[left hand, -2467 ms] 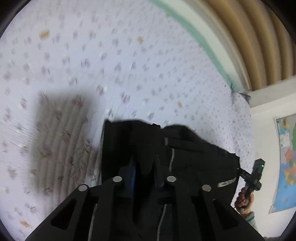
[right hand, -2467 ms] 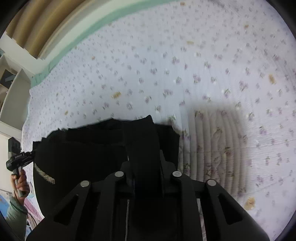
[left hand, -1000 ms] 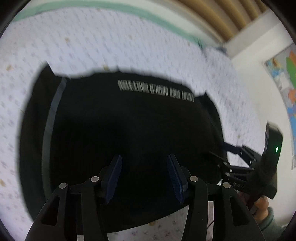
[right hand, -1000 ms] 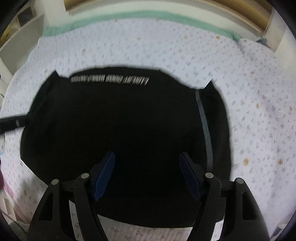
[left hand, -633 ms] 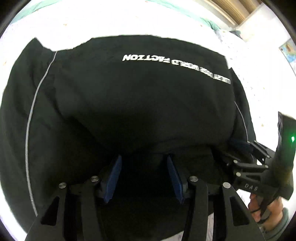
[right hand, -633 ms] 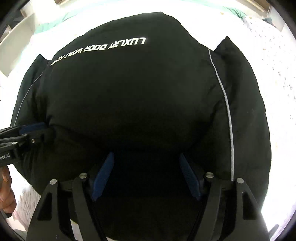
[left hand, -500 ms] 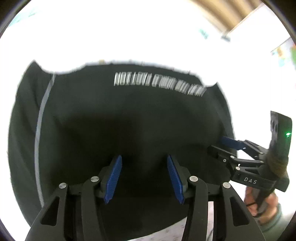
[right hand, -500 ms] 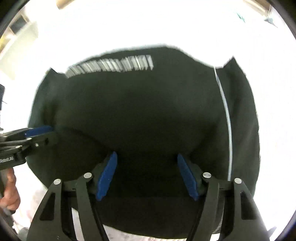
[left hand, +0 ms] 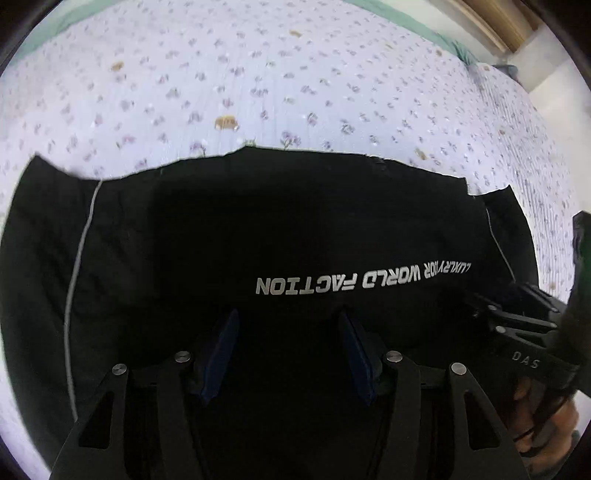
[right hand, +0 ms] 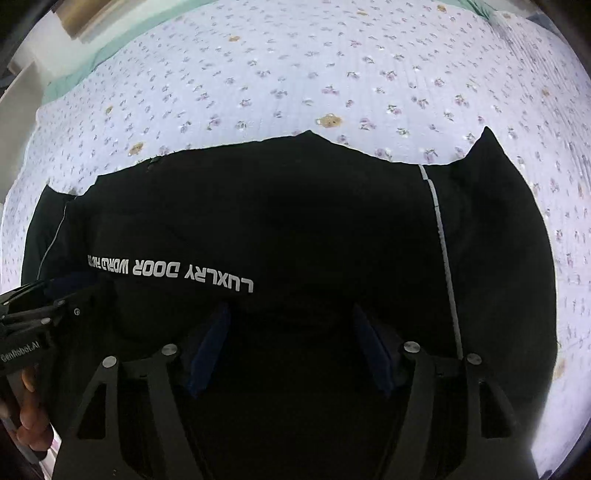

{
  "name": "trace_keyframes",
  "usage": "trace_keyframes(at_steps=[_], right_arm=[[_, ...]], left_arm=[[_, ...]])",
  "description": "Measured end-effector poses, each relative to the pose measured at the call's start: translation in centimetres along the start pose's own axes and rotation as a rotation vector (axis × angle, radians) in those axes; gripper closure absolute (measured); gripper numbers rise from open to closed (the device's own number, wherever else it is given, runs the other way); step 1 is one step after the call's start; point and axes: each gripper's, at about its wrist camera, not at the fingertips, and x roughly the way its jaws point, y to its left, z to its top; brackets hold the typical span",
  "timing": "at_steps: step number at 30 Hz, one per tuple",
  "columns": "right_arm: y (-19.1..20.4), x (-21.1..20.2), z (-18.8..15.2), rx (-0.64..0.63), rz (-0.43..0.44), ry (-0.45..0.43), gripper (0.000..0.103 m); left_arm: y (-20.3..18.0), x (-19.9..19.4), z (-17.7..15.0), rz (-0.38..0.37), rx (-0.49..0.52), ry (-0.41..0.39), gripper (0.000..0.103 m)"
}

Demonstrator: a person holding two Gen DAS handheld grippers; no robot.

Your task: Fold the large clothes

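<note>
A large black garment [left hand: 295, 229] lies spread on the floral bedspread [left hand: 295, 92], white lettering [left hand: 362, 280] upside down near my fingertips. My left gripper [left hand: 288, 317] hovers low over its near part. Its jaws are opening, the blue pads [left hand: 221, 350] wide apart with only dark cloth beneath. In the right wrist view the same garment [right hand: 295, 221] and lettering [right hand: 173, 271] fill the lower half. My right gripper [right hand: 290, 310] also stands open over it, pads not pressing cloth. Each gripper shows in the other's view: the right gripper [left hand: 517, 328] and the left gripper [right hand: 37, 317].
The bedspread [right hand: 332, 74] stretches well beyond the garment's far edge. A green border [left hand: 443, 37] and wooden slats [left hand: 498, 26] close the bed's far side. A person's hand [left hand: 543, 424] grips the right handle; another hand [right hand: 33, 424] holds the left.
Both grippers let go of the bunched black cloth, which now lies flat. Both have since dropped closer to it, and the lettering has shifted from the far edge to just ahead of the fingertips.
</note>
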Motion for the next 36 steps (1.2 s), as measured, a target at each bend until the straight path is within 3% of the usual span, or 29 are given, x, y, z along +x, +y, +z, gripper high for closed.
trace_keyframes(at_steps=[3,7,10,12,15,17,23,25,28,31,34,36], right_arm=[[-0.4,-2.5,-0.6,-0.014,0.033,-0.039,0.034],[-0.3,-7.5,-3.4,-0.077,0.068,-0.107,0.034],[0.8,-9.6,-6.5,-0.148,0.024,-0.124,0.034],[0.8,-9.0,-8.6,-0.155,0.014,-0.085,0.034],[1.8,-5.6,-11.2,-0.142,-0.055,0.009,0.034],[2.3,-4.9,-11.8,-0.115,-0.046,0.009,0.034],[1.9,-6.2,-10.9,-0.075,-0.051,0.008,0.033],[0.6,-8.5,-10.8,-0.021,-0.024,-0.026,0.033],[-1.8,-13.4,-10.7,0.034,0.001,-0.152,0.032],[-4.0,-17.9,-10.1,0.047,-0.058,-0.271,0.018],[-5.5,-20.5,-10.1,0.043,-0.123,-0.343,0.01],[-6.9,-20.9,-9.6,0.054,-0.141,-0.345,0.01]], left_arm=[[0.5,-2.8,-0.1,-0.039,0.017,-0.027,0.045],[1.2,-8.0,-3.4,-0.093,0.072,-0.098,0.045],[1.5,-9.3,-5.9,-0.119,0.088,-0.098,0.045],[1.7,-8.2,-7.6,-0.147,0.056,-0.059,0.045],[2.8,-4.5,-9.9,-0.097,-0.002,-0.002,0.045],[2.3,-3.2,-10.1,-0.051,0.011,-0.007,0.045],[1.5,-6.5,-9.8,0.007,0.041,-0.053,0.045],[2.3,-8.9,-9.8,0.01,0.032,-0.116,0.045],[4.7,-13.4,-9.9,0.018,-0.012,-0.226,0.045],[8.2,-15.9,-9.0,0.064,-0.051,-0.284,0.045],[11.9,-16.7,-8.1,0.04,-0.116,-0.281,0.042],[14.6,-16.5,-7.8,-0.031,-0.184,-0.25,0.04]])
